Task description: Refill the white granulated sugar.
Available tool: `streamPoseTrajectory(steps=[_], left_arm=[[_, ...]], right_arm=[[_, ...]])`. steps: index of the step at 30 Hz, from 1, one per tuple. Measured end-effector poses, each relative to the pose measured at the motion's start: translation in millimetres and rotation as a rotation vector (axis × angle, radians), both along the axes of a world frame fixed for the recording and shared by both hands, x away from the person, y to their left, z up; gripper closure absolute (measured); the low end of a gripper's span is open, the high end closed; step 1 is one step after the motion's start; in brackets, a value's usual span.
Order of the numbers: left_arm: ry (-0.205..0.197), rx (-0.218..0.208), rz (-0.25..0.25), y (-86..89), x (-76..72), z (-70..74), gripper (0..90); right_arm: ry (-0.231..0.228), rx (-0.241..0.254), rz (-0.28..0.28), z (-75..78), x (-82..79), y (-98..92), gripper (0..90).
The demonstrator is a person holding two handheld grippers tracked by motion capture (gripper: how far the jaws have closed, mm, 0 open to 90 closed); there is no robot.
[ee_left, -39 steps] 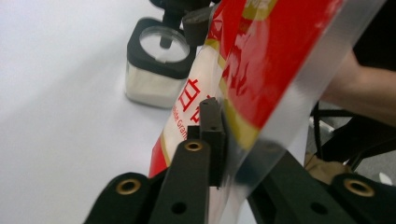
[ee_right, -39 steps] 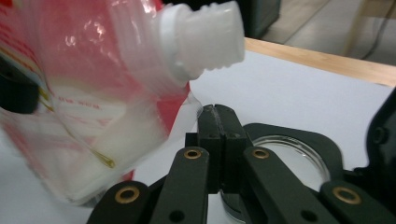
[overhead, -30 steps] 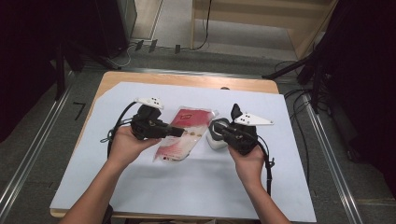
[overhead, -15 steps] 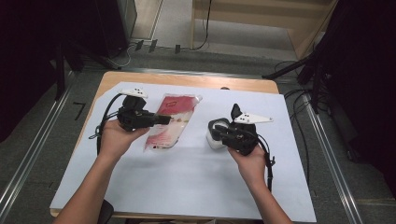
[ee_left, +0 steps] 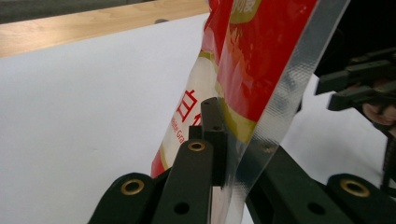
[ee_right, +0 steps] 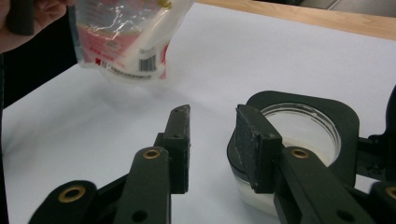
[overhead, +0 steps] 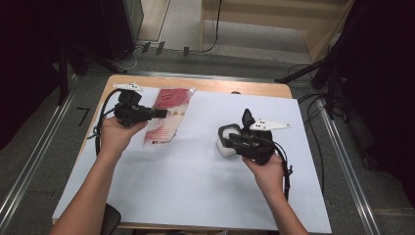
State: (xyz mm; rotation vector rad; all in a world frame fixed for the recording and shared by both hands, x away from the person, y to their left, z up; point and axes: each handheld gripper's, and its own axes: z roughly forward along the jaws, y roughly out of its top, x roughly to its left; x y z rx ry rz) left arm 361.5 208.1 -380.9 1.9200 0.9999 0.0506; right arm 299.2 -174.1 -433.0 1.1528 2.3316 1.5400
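Note:
A red and clear bag (overhead: 170, 100) with white grains hangs tilted over the table's back left, with my left gripper (overhead: 162, 113) shut on its clear edge. In the left gripper view the bag (ee_left: 261, 56) rises from my left gripper (ee_left: 228, 128), and one jaw is hidden behind the film. A white container (overhead: 224, 147) with a black rim stands right of the middle, and my right gripper (overhead: 231, 139) is at it. Its jaws have just been opening. In the right gripper view my right gripper (ee_right: 210, 123) is open on bare sheet, and the container (ee_right: 303, 126) stands just outside one jaw.
A white sheet (overhead: 195, 186) covers the wooden table (overhead: 215, 86), whose bare strip runs along the far edge. Cables trail from both grippers. Dark stands and floor rails (overhead: 342, 161) lie beyond the table's sides. The bag (ee_right: 126, 42) hangs far off in the right gripper view.
My left gripper has carried the bag from the table's middle toward the back left. The right hand has stayed by the container, and its jaws have parted.

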Motion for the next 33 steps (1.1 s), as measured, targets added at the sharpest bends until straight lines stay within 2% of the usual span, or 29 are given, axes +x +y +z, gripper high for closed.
streamPoseTrajectory(steps=[7,12,13,16,18,21,25,28,33], left_arm=[[-0.015,-0.013,0.019,1.5,12.5,-4.1,90.0],[-0.011,-0.011,0.043,1.5,21.1,-11.1,90.0],[-0.008,-0.015,0.046,1.6,22.1,-12.0,90.0],[-0.014,-0.023,0.064,1.6,26.5,-16.3,90.0],[-0.017,-0.014,0.075,1.1,29.2,-19.1,90.0],[-0.016,-0.015,0.076,0.8,32.3,-24.4,90.0],[-0.023,-0.033,0.055,2.9,31.9,-26.5,90.0],[-0.025,-0.029,0.040,5.6,29.6,-26.9,90.0],[-0.035,-0.022,0.042,8.9,23.5,-28.1,89.5]], right_arm=[[-0.007,0.002,0.015,-0.3,-10.6,-6.2,62.4],[0.007,-0.006,0.040,-5.9,-17.6,-7.5,58.7],[0.029,0.001,0.041,-6.6,-19.5,-7.2,58.2],[0.034,-0.002,0.046,-7.9,-21.6,-7.0,58.0],[0.033,-0.005,0.047,-9.1,-23.1,-6.9,58.0],[0.044,-0.004,0.042,-12.7,-25.9,-8.5,58.1],[0.040,-0.010,0.035,-15.8,-25.3,-9.4,58.2],[0.035,-0.010,0.027,-15.8,-24.2,-10.1,58.2],[0.035,-0.011,0.015,-16.3,-23.1,-11.8,58.2]])
